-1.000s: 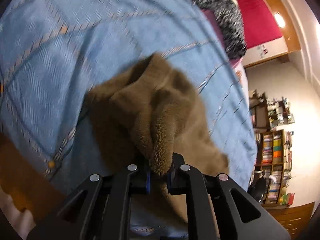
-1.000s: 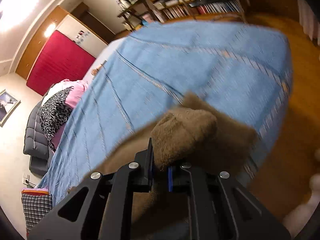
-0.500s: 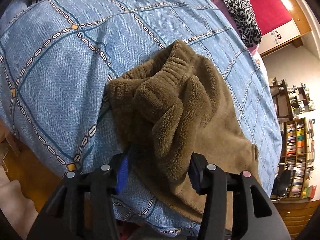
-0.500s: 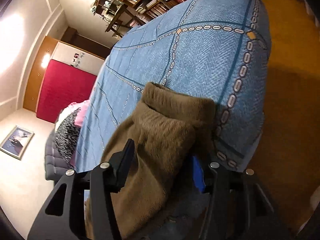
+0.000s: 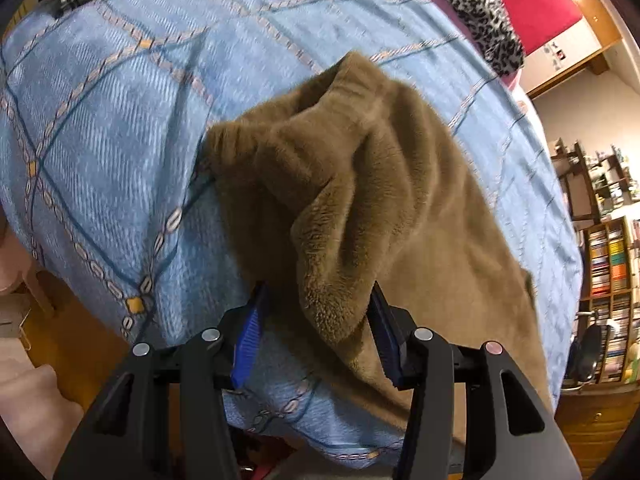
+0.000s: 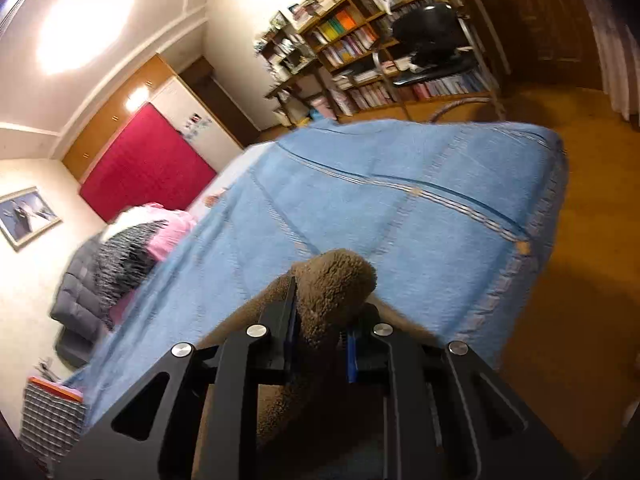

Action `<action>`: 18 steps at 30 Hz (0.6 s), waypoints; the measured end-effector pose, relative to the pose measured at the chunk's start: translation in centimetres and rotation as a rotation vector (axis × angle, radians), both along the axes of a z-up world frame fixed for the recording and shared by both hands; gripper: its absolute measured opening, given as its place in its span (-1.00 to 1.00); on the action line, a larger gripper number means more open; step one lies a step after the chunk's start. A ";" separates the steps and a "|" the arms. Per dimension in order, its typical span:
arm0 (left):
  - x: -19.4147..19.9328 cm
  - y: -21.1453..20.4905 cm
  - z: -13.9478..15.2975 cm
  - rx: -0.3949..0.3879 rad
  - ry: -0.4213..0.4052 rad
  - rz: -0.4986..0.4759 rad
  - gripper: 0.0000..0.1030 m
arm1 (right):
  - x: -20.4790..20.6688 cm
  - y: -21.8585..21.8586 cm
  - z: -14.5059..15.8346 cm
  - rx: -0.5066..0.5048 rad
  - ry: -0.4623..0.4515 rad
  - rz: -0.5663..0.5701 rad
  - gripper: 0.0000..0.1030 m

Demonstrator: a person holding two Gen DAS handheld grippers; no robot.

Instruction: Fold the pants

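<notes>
Left wrist view: blue bedspread (image 5: 120,128) with a chain-pattern grid fills most of the frame, draped over the bed's near edge, wooden floor below. Brown fleece pants (image 5: 380,184) lie bunched on it near that edge, ribbed waistband toward the far side, fabric spreading flat off to the right. Leopard-print cloth (image 5: 480,12) at the far end of the bed, red panel (image 5: 532,4) on the wall behind it, bookshelves (image 5: 608,264) at right. Left gripper (image 5: 316,332) points steeply down at the pants, jaws standing apart; a fold of fleece hangs between the blue pads, right pad against it, left pad clear with a gap showing, so not clamped. Right wrist view: same bedspread (image 6: 400,200) runs away toward the bookshelves (image 6: 360,36) and a black chair (image 6: 432,40); framed picture (image 6: 28,216) on the left wall, plaid cloth (image 6: 48,420) at lower left. Right gripper (image 6: 320,320) is closing on a rolled lump of the pants (image 6: 336,280), both pads pressing the fleece, the lump bulging up past the fingertips. Frame slightly motion-blurred.
</notes>
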State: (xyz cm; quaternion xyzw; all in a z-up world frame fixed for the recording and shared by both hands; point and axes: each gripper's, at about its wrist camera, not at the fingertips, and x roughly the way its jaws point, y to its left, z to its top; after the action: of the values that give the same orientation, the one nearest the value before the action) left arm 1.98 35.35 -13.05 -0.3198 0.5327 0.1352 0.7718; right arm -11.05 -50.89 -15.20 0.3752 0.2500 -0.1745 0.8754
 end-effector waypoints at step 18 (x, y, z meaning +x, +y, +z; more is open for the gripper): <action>-1.3 1.9 4.4 0.099 -0.051 -0.020 0.04 | -1.5 -1.8 3.2 -0.083 0.007 0.030 0.14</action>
State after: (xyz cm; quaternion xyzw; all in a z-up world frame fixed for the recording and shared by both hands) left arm 0.65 37.20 -8.70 -0.2794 0.5087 0.1454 0.8013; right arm -12.58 -52.73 -11.97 0.3342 0.2511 -0.1730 0.8918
